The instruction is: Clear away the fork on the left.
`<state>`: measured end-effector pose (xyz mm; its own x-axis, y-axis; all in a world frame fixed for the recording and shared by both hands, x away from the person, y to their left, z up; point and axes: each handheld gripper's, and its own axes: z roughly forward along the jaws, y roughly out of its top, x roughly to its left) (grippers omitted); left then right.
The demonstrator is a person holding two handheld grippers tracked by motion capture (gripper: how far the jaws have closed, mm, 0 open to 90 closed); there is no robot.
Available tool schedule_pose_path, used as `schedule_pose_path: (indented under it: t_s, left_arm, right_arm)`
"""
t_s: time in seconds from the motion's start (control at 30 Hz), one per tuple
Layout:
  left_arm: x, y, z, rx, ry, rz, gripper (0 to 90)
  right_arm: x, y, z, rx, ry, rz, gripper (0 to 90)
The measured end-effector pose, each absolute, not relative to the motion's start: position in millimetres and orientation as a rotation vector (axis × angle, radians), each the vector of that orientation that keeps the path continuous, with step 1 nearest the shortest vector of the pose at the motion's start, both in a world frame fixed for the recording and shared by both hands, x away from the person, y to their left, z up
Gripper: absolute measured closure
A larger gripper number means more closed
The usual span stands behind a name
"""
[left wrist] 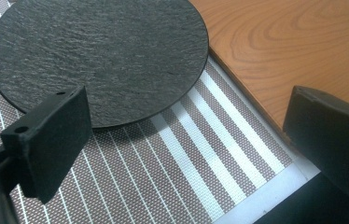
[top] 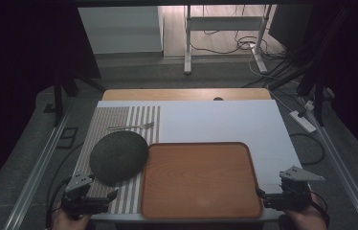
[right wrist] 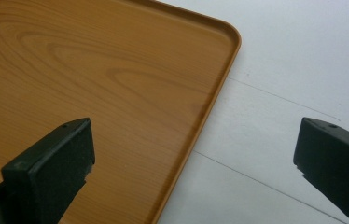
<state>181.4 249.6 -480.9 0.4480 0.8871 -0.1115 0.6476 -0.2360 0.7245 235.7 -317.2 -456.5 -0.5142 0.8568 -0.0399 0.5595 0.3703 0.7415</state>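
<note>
Plate just beyond left gripper

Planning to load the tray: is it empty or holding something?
Empty. The tray shows bare wood grain; the plate lies beside it on the mat.

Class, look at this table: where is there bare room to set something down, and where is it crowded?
Free: the wooden tray, bare inside its rim, and the white tabletop behind and right of it. Crowded: the striped placemat, where the dark round plate lies against the tray's edge, with a fork behind it.
</note>
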Motion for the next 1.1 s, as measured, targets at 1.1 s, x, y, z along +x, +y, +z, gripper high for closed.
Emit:
schedule_pose_path:
  t_s: [1.1]
  left_arm:
    - [194, 252, -483, 2.004, 1.286, 0.275, 1.2]
  right_arm:
    - [237, -315, -457, 1.203, 2.253, 0.942, 0.0]
